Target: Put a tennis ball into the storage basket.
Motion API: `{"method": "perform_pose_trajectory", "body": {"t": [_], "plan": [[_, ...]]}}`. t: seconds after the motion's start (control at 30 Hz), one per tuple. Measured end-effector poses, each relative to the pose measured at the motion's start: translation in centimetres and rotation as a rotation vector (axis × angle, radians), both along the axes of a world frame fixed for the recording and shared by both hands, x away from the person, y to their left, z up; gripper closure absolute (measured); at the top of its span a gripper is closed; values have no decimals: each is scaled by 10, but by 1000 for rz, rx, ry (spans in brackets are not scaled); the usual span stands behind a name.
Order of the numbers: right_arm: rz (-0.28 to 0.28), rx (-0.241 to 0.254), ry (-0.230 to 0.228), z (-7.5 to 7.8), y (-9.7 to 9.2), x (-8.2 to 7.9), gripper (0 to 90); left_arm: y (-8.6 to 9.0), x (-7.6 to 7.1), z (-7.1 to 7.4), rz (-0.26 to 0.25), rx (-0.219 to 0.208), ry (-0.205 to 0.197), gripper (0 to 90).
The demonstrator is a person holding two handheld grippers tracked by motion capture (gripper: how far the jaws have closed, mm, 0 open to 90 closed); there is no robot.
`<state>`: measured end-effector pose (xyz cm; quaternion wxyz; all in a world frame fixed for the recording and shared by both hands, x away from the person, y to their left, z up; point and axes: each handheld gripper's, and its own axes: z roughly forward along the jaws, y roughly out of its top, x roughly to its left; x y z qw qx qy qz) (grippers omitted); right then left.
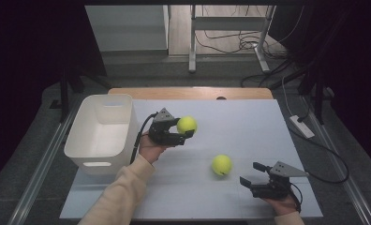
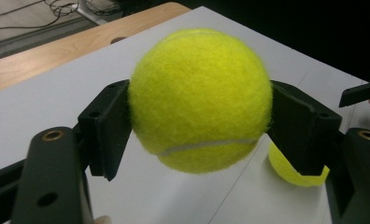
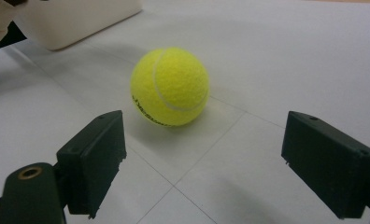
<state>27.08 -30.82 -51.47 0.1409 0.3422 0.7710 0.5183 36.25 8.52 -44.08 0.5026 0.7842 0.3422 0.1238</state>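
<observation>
1. Step in hand, as we read it: carrying a picked ball. Our left gripper pinches a tennis ball between its two pads, one on each flank, and the ball hangs clear of the white tabletop.
2. The white plastic bin stands on the far side of this gripper's body from the held ball, near the hand. We judge it the likely drop place.
3. Next move, by our judgement: swing the left gripper across the near rim, bring the ball over the bin's hollow, then spread the jaws.
4. Our right gripper rests low on the table with its jaws spread wide and nothing between them. The second tennis ball lies on the table just ahead of its fingertips, not yet between them.
5. For that one we need a short push forward until the ball sits between the pads, then a squeeze.
6. Count: two tennis balls, one held and one loose; one bin, empty as far as we can see; two grippers.
</observation>
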Motion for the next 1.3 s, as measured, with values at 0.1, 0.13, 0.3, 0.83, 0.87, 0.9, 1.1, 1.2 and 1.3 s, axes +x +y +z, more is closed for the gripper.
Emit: {"method": "perform_pose_trajectory", "body": {"t": [0.1, 0.13, 0.3, 0.83, 0.87, 0.9, 1.1, 1.2, 1.3], "plan": [[1, -3, 1, 0, 0, 0, 137, 1, -3, 3, -7, -9, -3, 275], [1, -2, 1, 0, 0, 0, 136, 2, -4, 5, -9, -12, -6, 275], [0, -1, 2, 0, 0, 0, 137, 3, -8, 8, -10, -8, -19, 274], [0, -2, 2, 0, 0, 0, 137, 11, -16, 20, -6, -12, -50, 274], [0, -3, 1, 0, 0, 0, 137, 12, -17, 20, -5, -13, -51, 274], [0, -3, 1, 0, 0, 0, 137, 13, -17, 22, -5, -14, -55, 274], [1, -4, 1, 0, 0, 0, 137, 16, -19, 25, 1, -8, -67, 274], [2, -3, 1, 0, 0, 0, 137, 17, -19, 26, 4, -11, -68, 274], [2, -3, 1, 0, 0, 0, 137, 18, -19, 27, 6, -10, -71, 274]]}}
